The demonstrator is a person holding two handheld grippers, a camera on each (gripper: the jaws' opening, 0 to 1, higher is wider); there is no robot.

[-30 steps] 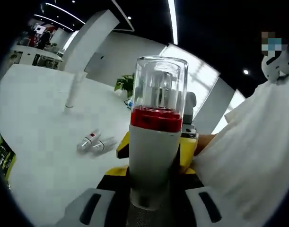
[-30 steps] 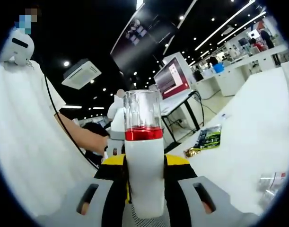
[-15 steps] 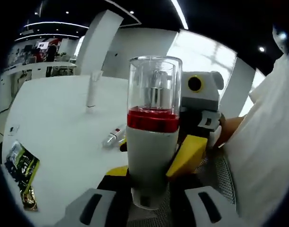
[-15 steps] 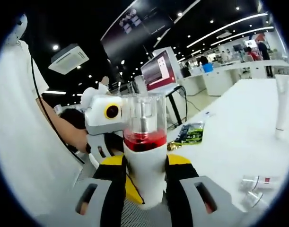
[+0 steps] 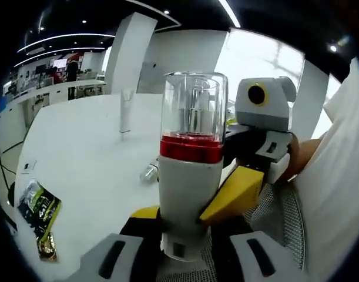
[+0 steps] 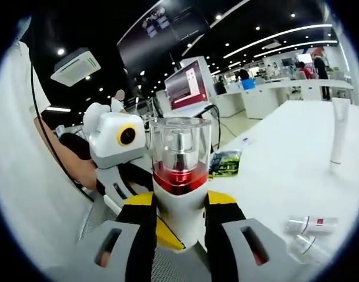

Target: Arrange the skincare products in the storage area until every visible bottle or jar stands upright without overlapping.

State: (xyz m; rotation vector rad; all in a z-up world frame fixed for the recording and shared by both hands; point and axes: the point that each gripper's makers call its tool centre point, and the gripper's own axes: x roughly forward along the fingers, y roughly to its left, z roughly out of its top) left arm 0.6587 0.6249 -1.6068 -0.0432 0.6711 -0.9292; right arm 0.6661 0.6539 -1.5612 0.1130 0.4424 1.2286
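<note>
Pump bottle point(image 5: 190, 176): rigid, white body, red band, clear cap; likely light and slick. It is off the table point(image 5: 91, 158), clamped between both your left gripper point(image 5: 182, 258) and right gripper point(image 6: 178, 238). Grip the body, never the cap.

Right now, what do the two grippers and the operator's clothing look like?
Left gripper: grey jaws with dark slots, yellow-and-black body. Right gripper: the same; seen from the left gripper view, it has yellow jaws. Both rest over grey mesh. The person wears a white sleeve.
</note>
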